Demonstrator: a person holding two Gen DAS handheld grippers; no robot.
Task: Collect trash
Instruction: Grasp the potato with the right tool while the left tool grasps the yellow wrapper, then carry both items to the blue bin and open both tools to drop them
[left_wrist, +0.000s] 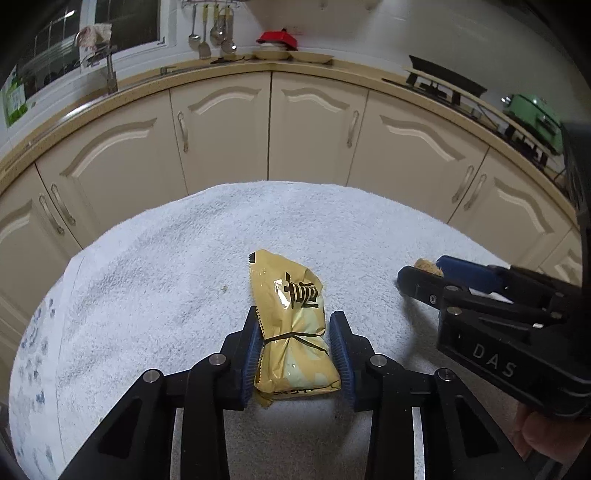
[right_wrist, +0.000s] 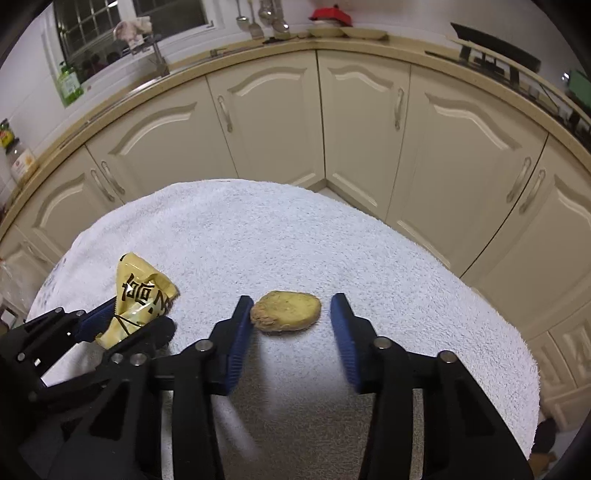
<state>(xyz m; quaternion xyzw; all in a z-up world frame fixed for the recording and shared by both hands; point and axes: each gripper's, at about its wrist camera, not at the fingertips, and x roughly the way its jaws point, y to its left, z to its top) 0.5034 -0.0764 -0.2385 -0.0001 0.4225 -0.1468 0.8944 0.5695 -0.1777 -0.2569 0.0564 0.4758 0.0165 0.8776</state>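
Note:
A crumpled gold snack wrapper (left_wrist: 291, 325) with black lettering lies on the white towel (left_wrist: 166, 266). My left gripper (left_wrist: 295, 317) is open with a blue pad on each side of the wrapper; the left pad touches it. The wrapper also shows in the right wrist view (right_wrist: 138, 301), between the left gripper's fingers (right_wrist: 99, 317). A brown, lumpy piece of ginger (right_wrist: 285, 311) lies on the towel (right_wrist: 369, 258). My right gripper (right_wrist: 291, 304) is open around it; its left pad touches the piece. In the left wrist view the right gripper (left_wrist: 421, 271) reaches in from the right, the ginger (left_wrist: 426, 266) between its tips.
Cream kitchen cabinets (left_wrist: 266, 129) curve behind the towel-covered surface. The counter above holds hanging utensils (left_wrist: 214, 33), bowls and a red lid (left_wrist: 277, 38), a stove (left_wrist: 443, 83) and a green appliance (left_wrist: 532, 110). A sink tap (right_wrist: 157, 55) stands at the back left.

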